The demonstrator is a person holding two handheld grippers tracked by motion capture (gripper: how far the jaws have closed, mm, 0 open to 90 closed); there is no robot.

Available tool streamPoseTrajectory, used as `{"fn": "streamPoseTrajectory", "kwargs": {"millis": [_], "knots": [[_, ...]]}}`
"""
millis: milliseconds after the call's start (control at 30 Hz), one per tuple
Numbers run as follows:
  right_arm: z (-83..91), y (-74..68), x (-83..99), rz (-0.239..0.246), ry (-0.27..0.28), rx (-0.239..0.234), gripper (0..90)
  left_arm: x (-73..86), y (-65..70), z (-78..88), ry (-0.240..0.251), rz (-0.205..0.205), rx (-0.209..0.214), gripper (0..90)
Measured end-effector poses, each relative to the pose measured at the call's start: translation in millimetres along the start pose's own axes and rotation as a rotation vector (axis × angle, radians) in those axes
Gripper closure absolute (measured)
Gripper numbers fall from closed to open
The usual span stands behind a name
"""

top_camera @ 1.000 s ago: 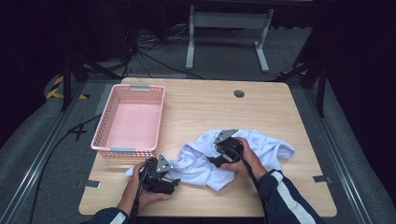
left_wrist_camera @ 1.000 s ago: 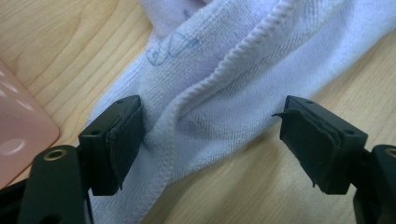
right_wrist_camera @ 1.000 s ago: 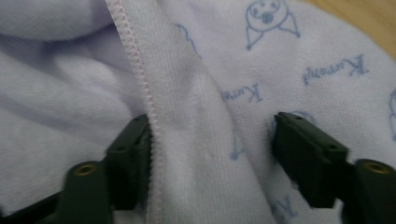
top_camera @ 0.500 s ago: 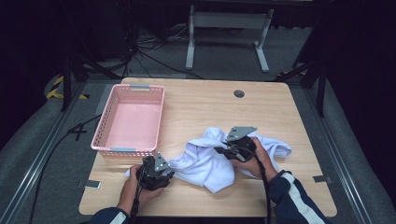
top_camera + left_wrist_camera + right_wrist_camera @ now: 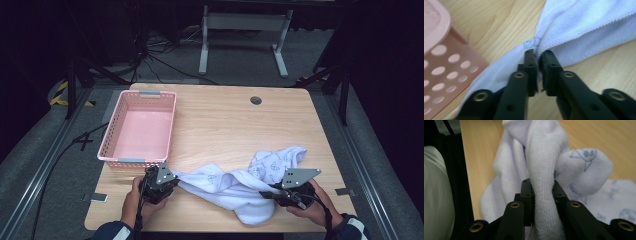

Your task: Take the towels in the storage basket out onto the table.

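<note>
At the left of the wooden tabletop (image 5: 225, 120) stands a pink perforated plastic basket (image 5: 138, 128), its long side running away from the person, with grey handle tabs at both short ends. Just in front of its near right corner, the left gripper (image 5: 172, 181) sits low on the tabletop in the person's left hand (image 5: 134, 199); its fingers (image 5: 531, 67) have just been closing and are now clamped on a thin hemmed edge of a white towel with a faint blue print (image 5: 235, 186), the cloth pinched flat between the pads in the left gripper view, where the basket's corner shows close by. From that grip the towel stretches rightward across the near part of the tabletop as a twisted, bunched band, sagging into a thick fold near the front edge and spreading to a looser printed end farther back on the right. The right gripper (image 5: 266, 194), held in the right hand (image 5: 312, 206) near the front right, has its fingers (image 5: 526, 192) pressed together around a thick rolled fold of the same towel, which bulges up between them
</note>
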State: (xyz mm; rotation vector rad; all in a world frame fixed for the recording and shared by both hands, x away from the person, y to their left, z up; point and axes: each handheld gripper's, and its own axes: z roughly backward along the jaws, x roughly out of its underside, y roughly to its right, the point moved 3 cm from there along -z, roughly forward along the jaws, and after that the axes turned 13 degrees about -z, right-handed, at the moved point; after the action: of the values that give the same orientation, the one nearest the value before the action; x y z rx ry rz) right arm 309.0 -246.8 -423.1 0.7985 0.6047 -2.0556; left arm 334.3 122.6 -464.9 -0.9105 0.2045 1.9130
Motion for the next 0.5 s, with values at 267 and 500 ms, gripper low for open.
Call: {"fn": "streamPoseTrajectory", "kwargs": {"millis": [267,500], "knots": [[-15.3,5.5,34.4,-0.038,-0.132,0.032,70.6,-11.6,14.1,-10.2,0.021,-0.048,0.134,26.0],[-23.7,9.4,41.4,-0.038,-0.136,0.053,68.2,-23.8,29.0,-36.0,-0.052,-0.119,0.244,23.0]]}}
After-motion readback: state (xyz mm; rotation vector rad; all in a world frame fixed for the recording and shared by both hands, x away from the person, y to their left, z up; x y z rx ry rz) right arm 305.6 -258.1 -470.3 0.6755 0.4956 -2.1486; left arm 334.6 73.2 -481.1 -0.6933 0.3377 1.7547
